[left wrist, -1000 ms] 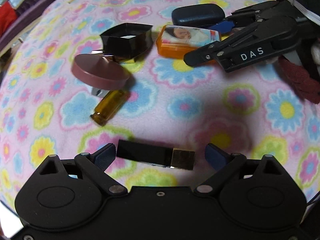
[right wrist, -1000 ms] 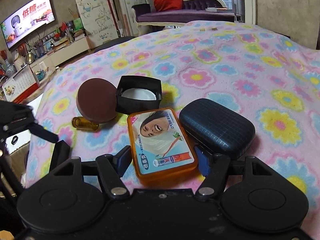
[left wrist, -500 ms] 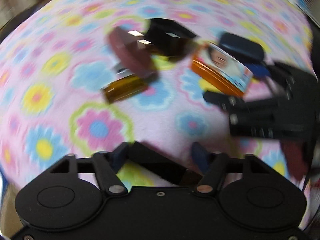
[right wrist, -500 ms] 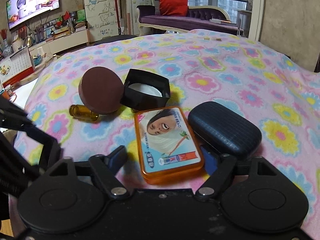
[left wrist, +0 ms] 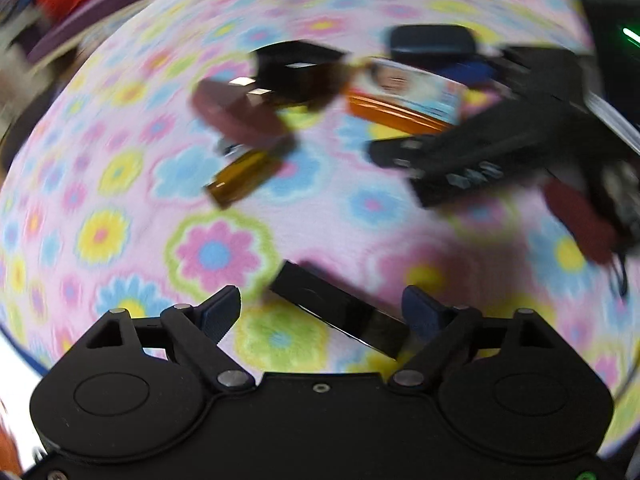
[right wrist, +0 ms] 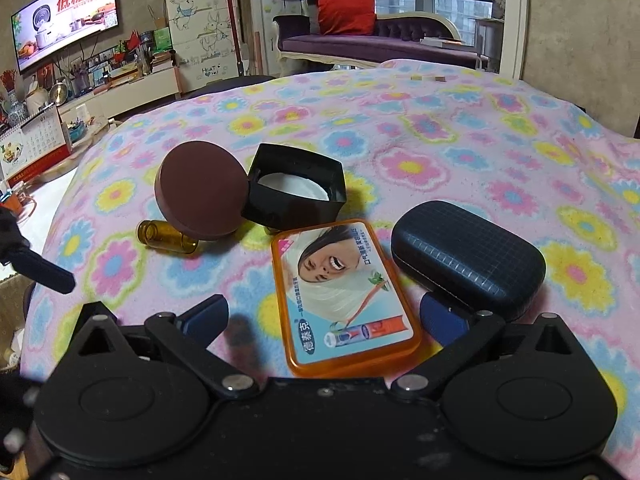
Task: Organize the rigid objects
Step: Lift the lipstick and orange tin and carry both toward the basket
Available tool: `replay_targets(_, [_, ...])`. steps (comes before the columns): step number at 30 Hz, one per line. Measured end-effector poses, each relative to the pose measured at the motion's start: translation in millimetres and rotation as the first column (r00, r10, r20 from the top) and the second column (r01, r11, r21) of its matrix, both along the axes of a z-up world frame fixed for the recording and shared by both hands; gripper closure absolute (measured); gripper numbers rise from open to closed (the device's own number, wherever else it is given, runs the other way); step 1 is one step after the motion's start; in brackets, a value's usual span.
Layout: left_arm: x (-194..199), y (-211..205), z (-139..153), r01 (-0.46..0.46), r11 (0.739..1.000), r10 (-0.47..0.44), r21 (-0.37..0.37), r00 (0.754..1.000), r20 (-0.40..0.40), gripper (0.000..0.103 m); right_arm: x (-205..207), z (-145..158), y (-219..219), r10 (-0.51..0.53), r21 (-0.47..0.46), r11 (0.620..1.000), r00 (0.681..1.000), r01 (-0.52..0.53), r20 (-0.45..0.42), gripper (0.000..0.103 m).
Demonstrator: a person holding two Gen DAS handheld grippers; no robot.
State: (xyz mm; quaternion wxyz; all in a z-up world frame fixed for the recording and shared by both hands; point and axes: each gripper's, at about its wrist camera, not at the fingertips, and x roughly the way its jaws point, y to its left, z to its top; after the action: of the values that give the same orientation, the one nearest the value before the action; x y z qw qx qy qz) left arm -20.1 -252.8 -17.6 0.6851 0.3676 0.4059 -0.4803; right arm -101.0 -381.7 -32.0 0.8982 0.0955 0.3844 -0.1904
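Lying slantwise between the spread fingers of the left gripper (left wrist: 321, 309), the black bar (left wrist: 336, 310) runs corner-to-corner; the right gripper (right wrist: 323, 313), also apart, straddles the orange tin (right wrist: 344, 294).

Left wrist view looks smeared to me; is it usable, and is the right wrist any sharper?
Left wrist view: heavy motion blur; the amber bottle and black bar between the open fingers show only as streaked shapes. Right wrist view: sharp; print on the orange tin is crisp, with fisheye bending at the edges.
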Motion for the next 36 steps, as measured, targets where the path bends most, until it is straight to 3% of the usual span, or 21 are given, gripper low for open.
replay_targets(3, [-8.4,-9.0,1.0,0.102,0.995,-0.102,0.017,0.995,-0.014,0.017,0.1,-0.3,1.2,0.003,-0.008,1.0,1.0,-0.003,-0.005,0.0])
replay_targets(9, [-12.7,-15.7,-9.3,0.25,0.956,-0.253,0.156,0.967,0.0,0.017,-1.0,0.4,-1.6,0.002,0.01,1.0,1.0,-0.002,0.002,0.0])
replay_targets(19, [-10.3,-32.4,-21.4,0.368,0.902,-0.374,0.227,0.927,-0.017,0.015,-1.4,0.7,-3.2,0.003,0.018,1.0,1.0,-0.003,0.006,0.0])
replay_targets(25, [-4.5,-36.0,-23.3,0.358,0.915,-0.349,0.184,0.934,-0.083,0.024,-1.6,0.7,-3.3,0.003,0.02,1.0,1.0,-0.003,0.009,0.0])
replay_targets(29, [1.8,-30.8,-22.5,0.239,0.965,-0.227,0.107,0.967,-0.115,0.024,-1.1,-0.5,-1.8,0.005,0.007,1.0,1.0,-0.005,0.008,0.0])
replay_targets(32, [6.5,-21.1,-22.8,0.028,0.998,-0.02,0.057,0.99,-0.138,0.024,-0.8,-1.7,-0.2,0.011,-0.005,1.0,1.0,-0.011,0.008,0.0])
replay_targets(34, [9.6,-13.9,-22.7,-0.131,0.99,0.138,0.054,0.977,-0.162,0.025,-0.9,-2.6,2.0,0.02,-0.023,1.0,1.0,-0.02,0.006,0.0])
replay_targets(36, [12.3,-2.5,-21.0,-0.272,0.96,0.279,0.061,0.942,-0.186,0.025,-0.8,-3.7,4.3,0.027,-0.044,0.999,1.0,-0.027,0.001,0.0])
